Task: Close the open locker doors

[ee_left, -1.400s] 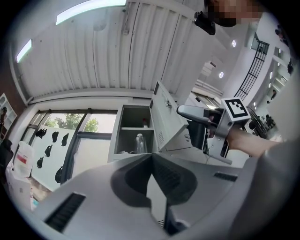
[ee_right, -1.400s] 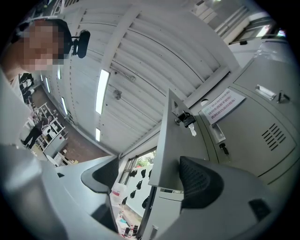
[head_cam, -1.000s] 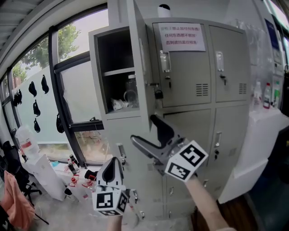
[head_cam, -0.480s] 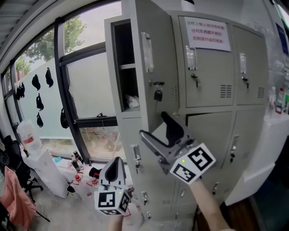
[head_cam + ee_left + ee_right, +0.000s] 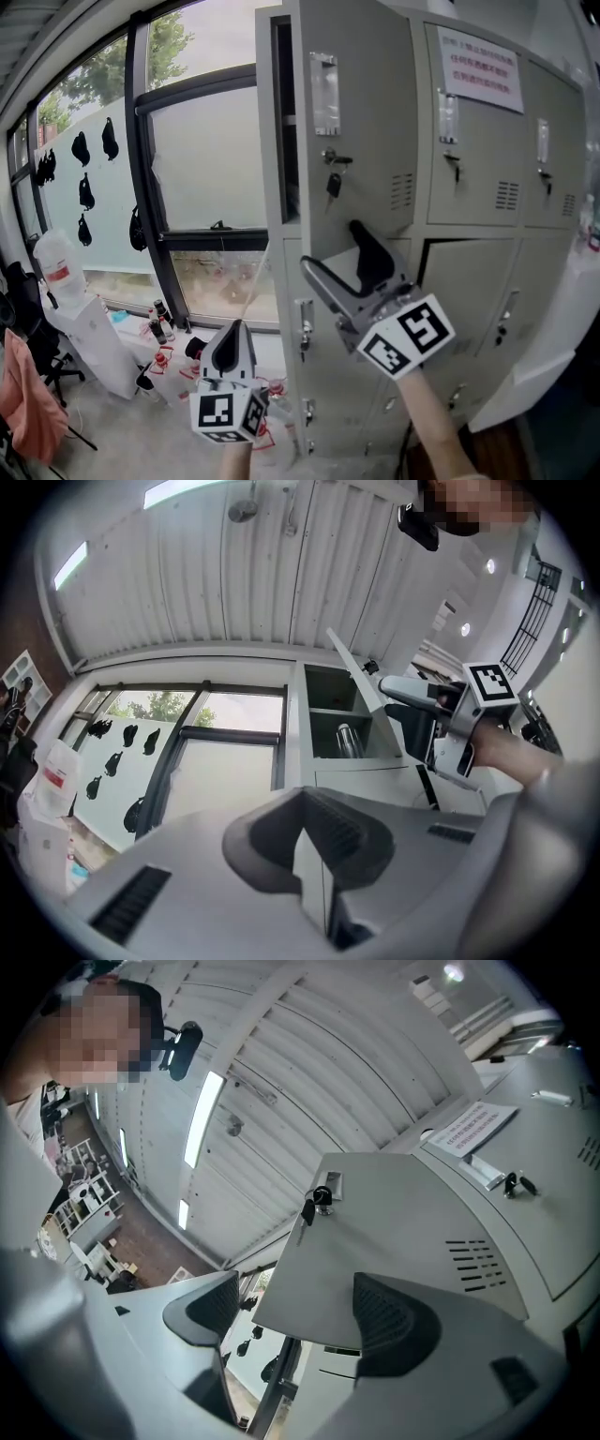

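Observation:
The grey locker bank (image 5: 469, 216) has one upper door (image 5: 352, 141) swung out, with a key and padlock (image 5: 333, 178) hanging from its lock. My right gripper (image 5: 335, 251) is open, and the door's lower edge sits between its jaws. In the right gripper view the door (image 5: 403, 1232) fills the gap of the right gripper (image 5: 295, 1321). My left gripper (image 5: 232, 337) hangs lower left, shut on nothing. The left gripper (image 5: 314, 846) looks up at the open compartment (image 5: 328, 691), where a clear bottle (image 5: 345, 741) stands on a shelf.
A paper notice (image 5: 478, 67) hangs on the neighbouring shut door. The lower locker doors (image 5: 302, 328) are shut. A window (image 5: 206, 159) fills the left wall; a white stand (image 5: 80, 333), small bottles (image 5: 159, 333) and red bits lie on the floor below. A white counter (image 5: 562, 319) stands right.
The open door has swung further toward the locker front, hiding the compartment in the head view. My right gripper stayed at the door's lower edge and moved with it. The left gripper barely moved.

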